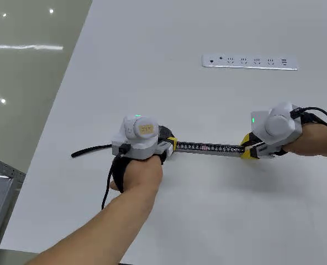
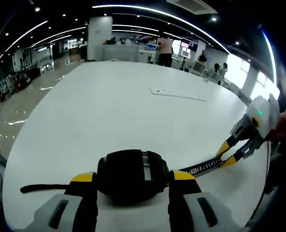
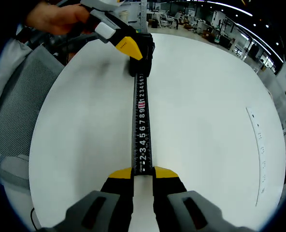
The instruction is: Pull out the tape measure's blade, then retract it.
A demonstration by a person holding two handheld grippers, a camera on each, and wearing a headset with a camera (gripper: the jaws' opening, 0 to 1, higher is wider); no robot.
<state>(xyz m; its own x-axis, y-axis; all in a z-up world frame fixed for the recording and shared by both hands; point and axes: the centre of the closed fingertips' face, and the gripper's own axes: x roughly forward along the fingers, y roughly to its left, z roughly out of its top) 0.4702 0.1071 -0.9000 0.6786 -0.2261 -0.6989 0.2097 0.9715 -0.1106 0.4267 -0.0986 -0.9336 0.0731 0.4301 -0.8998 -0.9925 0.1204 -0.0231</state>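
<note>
A black tape measure case [image 2: 132, 174] sits between the yellow-tipped jaws of my left gripper [image 2: 133, 180], which is shut on it; the same case [image 1: 166, 135] and left gripper [image 1: 168, 146] lie left of centre on the white table. Its dark numbered blade [image 1: 209, 148] runs right across the table to my right gripper [image 1: 248, 148]. There the right gripper [image 3: 143, 172] is shut on the tip of the blade [image 3: 142, 126], which stretches away to the case [image 3: 142, 62].
A white power strip [image 1: 249, 61] lies farther back on the table [image 1: 207, 215]. A black strap or cable [image 1: 90, 149] trails left from the case. A grey mesh chair [image 3: 22, 121] stands beside the table, and the table's left edge drops to the floor.
</note>
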